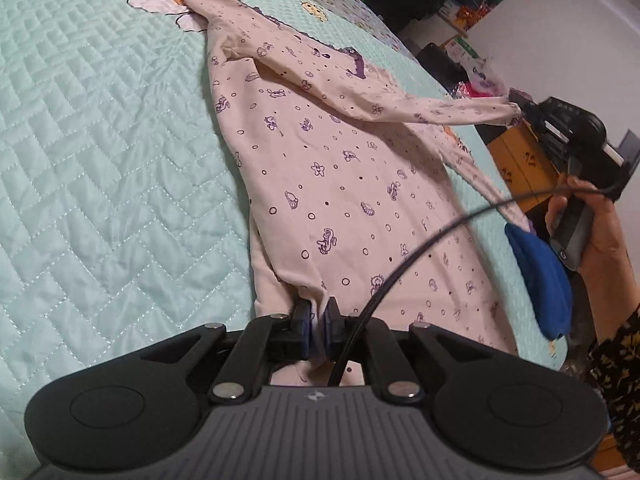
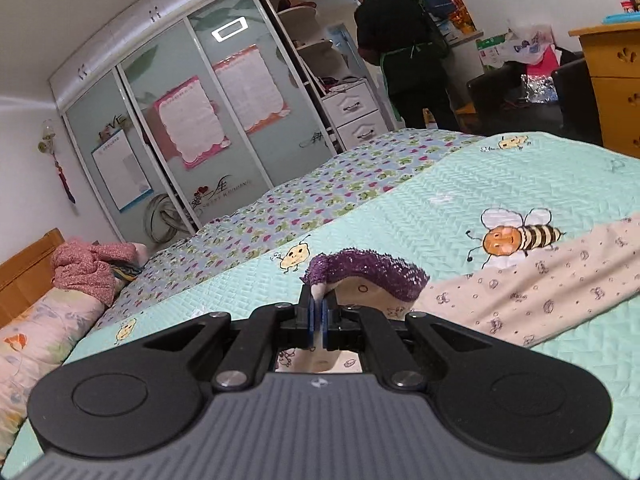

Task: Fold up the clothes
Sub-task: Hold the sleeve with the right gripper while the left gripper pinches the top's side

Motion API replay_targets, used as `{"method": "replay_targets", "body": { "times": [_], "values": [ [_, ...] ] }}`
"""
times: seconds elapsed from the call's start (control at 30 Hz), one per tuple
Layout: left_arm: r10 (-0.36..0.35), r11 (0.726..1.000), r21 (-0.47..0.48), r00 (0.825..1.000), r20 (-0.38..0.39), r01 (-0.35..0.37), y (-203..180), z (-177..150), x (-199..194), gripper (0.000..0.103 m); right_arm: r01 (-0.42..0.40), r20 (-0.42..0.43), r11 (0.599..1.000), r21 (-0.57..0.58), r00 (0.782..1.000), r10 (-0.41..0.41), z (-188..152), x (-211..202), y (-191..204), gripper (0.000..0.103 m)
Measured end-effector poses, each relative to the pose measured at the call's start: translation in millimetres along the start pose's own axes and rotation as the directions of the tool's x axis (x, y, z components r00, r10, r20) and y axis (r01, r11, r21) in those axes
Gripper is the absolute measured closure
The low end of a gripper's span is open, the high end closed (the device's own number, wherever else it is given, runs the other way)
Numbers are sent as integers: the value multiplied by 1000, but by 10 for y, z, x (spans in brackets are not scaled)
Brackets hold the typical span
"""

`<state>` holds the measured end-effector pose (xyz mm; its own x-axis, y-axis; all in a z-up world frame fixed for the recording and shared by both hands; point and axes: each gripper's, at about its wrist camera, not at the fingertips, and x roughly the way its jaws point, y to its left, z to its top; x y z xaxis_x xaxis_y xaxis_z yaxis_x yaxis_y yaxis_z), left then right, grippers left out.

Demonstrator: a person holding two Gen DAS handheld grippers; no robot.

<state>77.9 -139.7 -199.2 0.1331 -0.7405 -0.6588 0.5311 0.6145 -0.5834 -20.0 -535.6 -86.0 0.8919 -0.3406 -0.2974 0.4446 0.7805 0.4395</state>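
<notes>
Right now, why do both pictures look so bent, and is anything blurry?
Left wrist view: fisheye lens curves the quilt outward, corners darken; the garment is sharp. Right wrist view: wardrobe lines bow, a ceiling light glares on its glass, the far room is soft.

Garment (image 1: 332, 184) lies spread on the bed (image 1: 100, 160), running from near edge toward far side. Left gripper (image 1: 319, 320) at its near hem, cloth between the jaws. One sleeve (image 1: 452, 110) stretches right, off the bed surface, its end in the right gripper (image 1: 524, 110). Wardrobe (image 2: 180, 120) stands beyond the bed; dresser (image 2: 612, 80) to its right.
</notes>
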Motion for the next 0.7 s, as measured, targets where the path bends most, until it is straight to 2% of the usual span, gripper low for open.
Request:
{"method": "replay_targets", "body": {
  "times": [0.07, 0.13, 0.23, 0.37, 0.43, 0.47, 0.53, 0.6, 0.67, 0.7],
  "values": [
    [-30, 999, -25, 1000, 6, 30, 16, -5, 0, 84, -23, 11, 999, -31, 1000, 24, 74, -35, 19, 100],
    [-60, 997, -40, 998, 18, 61, -7, 5, -6, 72, -65, 42, 996, -61, 997, 67, 191, -70, 74, 100],
    [-96, 995, -34, 995, 33, 97, -31, 4, -50, 66, -137, 75, 983, -121, 986, 146, 358, -94, 188, 100],
    [-157, 984, -72, 986, 58, 161, 53, 23, -168, 65, -170, 24, 975, -140, 984, 175, 423, 55, 312, 100],
    [-169, 979, -100, 982, 84, 177, 127, 30, -234, 58, -189, 1, 976, -109, 982, 190, 442, 155, 375, 100],
    [-164, 978, -113, 982, 98, 174, 160, 36, -267, 50, -203, -13, 975, -92, 979, 203, 461, 205, 422, 99],
    [-108, 985, -126, 988, 115, 122, 210, 52, -328, 43, -248, -51, 965, -78, 968, 245, 524, 313, 625, 99],
    [-40, 988, -146, 992, 120, 58, 277, 63, -408, 43, -308, -86, 947, -95, 950, 301, 613, 381, 961, 99],
    [-35, 981, -182, 989, 147, 62, 372, 65, -524, 42, -379, -111, 918, -115, 924, 367, 679, 432, 1356, 99],
    [-60, 974, -204, 983, 171, 95, 424, 61, -572, 42, -414, -121, 903, -119, 908, 400, 716, 458, 1563, 99]
  ]
}}
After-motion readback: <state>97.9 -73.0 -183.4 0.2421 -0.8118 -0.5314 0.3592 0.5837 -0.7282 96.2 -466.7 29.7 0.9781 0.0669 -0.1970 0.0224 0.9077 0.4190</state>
